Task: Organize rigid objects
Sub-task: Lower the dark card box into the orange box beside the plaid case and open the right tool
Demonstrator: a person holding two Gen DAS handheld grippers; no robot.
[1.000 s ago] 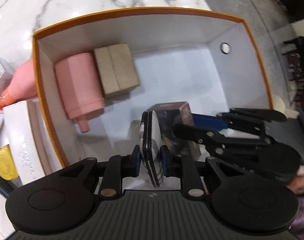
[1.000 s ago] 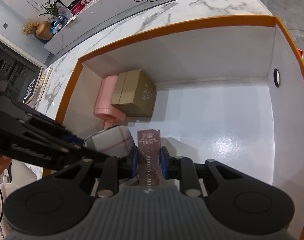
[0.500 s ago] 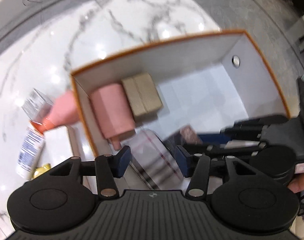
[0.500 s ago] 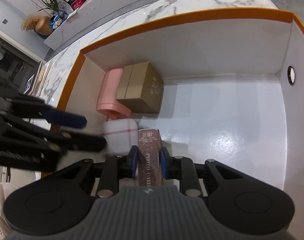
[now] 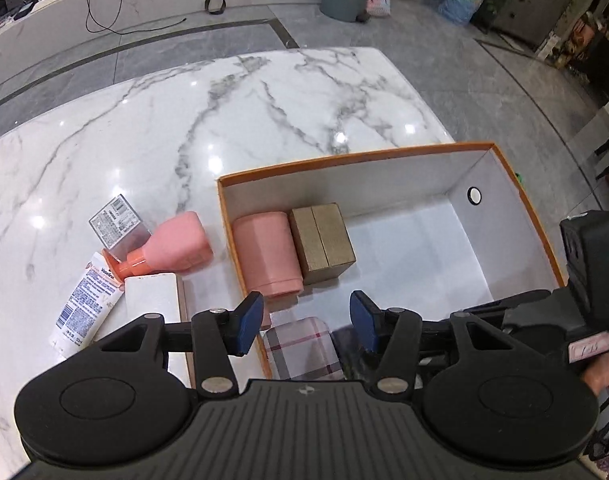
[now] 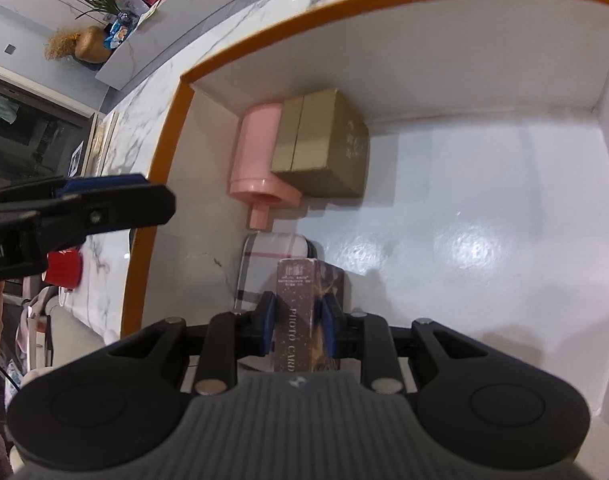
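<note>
An orange-rimmed white box (image 5: 356, 158) stands on the marble table. A pink bottle (image 5: 264, 254) and a gold carton (image 5: 322, 242) lie in its far left corner. Nearer, a plaid case (image 5: 300, 348) lies flat on the box floor. My left gripper (image 5: 306, 318) hovers open above the case, with nothing between its pads. My right gripper (image 6: 298, 316) is shut on a brown photo-card box (image 6: 300, 292), held low inside the white box, right beside the plaid case (image 6: 264, 256). The left gripper (image 6: 144, 196) shows at the left of the right wrist view.
On the table left of the white box lie a second pink bottle (image 5: 172, 250) with an orange cap, a white tube (image 5: 88, 300), a white carton (image 5: 152, 300) and a clear packet (image 5: 118, 220). The white box's right half is bare floor (image 6: 484, 248).
My left gripper let go of the plaid case, opened, and rose away from it; the case went from upright to flat. My right gripper shifted slightly, still shut on the photo-card box.
</note>
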